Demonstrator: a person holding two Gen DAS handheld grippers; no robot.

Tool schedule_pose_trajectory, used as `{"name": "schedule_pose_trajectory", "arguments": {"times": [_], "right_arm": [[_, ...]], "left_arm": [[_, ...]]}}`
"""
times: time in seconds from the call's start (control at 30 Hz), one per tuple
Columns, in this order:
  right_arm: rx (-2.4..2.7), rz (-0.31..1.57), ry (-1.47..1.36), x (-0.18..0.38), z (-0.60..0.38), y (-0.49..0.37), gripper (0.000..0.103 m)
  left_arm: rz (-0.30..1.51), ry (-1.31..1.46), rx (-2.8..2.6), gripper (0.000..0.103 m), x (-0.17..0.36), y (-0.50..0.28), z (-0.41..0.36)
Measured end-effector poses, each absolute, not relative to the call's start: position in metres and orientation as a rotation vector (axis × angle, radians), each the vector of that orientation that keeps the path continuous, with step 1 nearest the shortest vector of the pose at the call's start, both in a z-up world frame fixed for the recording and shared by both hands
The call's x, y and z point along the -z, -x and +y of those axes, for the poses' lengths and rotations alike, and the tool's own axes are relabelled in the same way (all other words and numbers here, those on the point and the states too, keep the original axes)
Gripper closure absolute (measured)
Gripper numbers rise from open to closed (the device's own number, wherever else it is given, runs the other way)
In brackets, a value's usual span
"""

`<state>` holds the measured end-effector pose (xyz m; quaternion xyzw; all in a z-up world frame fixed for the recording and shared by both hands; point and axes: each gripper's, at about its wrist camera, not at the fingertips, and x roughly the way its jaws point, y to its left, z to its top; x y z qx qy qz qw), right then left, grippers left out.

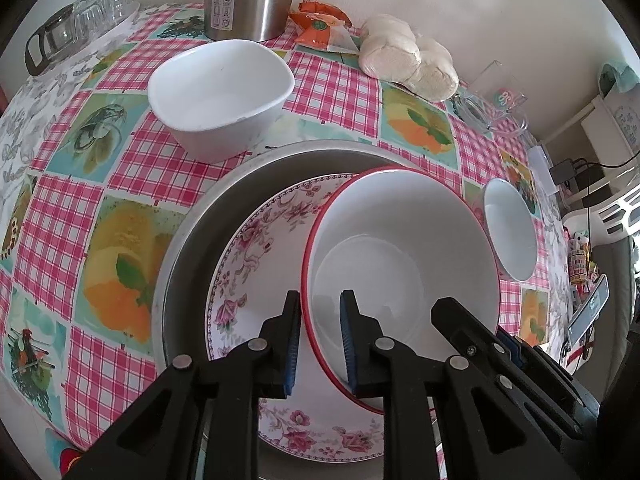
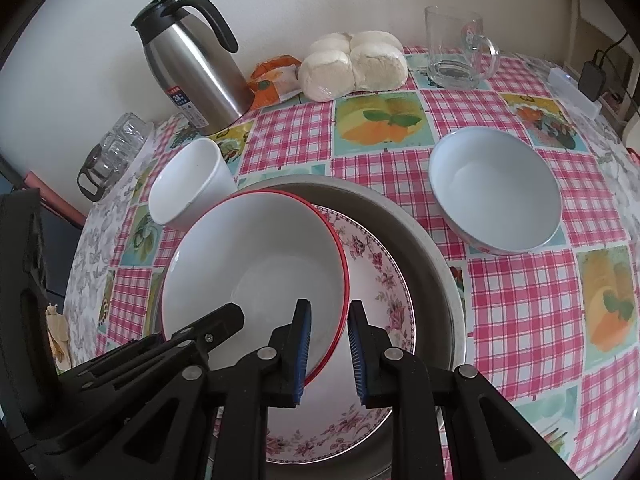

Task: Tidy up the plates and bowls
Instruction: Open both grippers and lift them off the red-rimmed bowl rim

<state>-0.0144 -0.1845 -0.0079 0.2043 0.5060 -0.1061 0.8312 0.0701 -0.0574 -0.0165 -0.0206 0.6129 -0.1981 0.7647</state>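
A white bowl with a red rim point(image 1: 400, 240) leans on a flowered plate point(image 1: 256, 248) inside a wide metal basin point(image 1: 200, 232). My left gripper point(image 1: 320, 300) is shut on the bowl's near rim, one pad inside and one outside. In the right wrist view my right gripper point(image 2: 330, 304) is shut on the opposite side of the same bowl point(image 2: 256, 260), above the flowered plate point(image 2: 380, 280). A squarish white bowl point(image 1: 220, 92) stands beyond the basin. A round white bowl point(image 2: 496, 188) stands to the right of the basin point(image 2: 432, 240).
Along the wall at the back of the checked tablecloth stand a steel thermos jug point(image 2: 192, 64), an orange packet point(image 2: 276, 80), a bag of buns point(image 2: 352, 64) and a glass mug point(image 2: 452, 48). Upturned glasses point(image 2: 116, 148) sit at the left edge.
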Motion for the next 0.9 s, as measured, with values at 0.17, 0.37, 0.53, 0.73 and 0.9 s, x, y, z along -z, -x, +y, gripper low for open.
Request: {"name": "schedule_pose_trajectory", "arguments": {"times": [0.17, 0.37, 0.53, 0.73, 0.9], "right_arm": [[0.225, 1.075, -0.432, 0.007, -0.184, 0.014, 0.081], [0.231, 1.073, -0.427, 0.007, -0.185, 0.014, 0.081], [0.246, 1.049, -0.424, 0.000, -0.187, 0.017, 0.081], [0.262, 1.012, -0.406, -0.009, -0.188, 0.018, 0.071], [0.282, 0.994, -0.380, -0.013, -0.188, 0.019, 0.045]], "left_arm": [[1.333, 0.045, 0.429, 0.084, 0.017, -0.071, -0.057], [1.324, 0.035, 0.428, 0.082, 0.015, -0.070, -0.057], [1.283, 0.033, 0.422, 0.082, 0.005, -0.071, -0.054], [1.231, 0.032, 0.395, 0.075, -0.007, -0.072, -0.049], [1.181, 0.041, 0.347, 0.057, -0.017, -0.074, -0.039]]}}
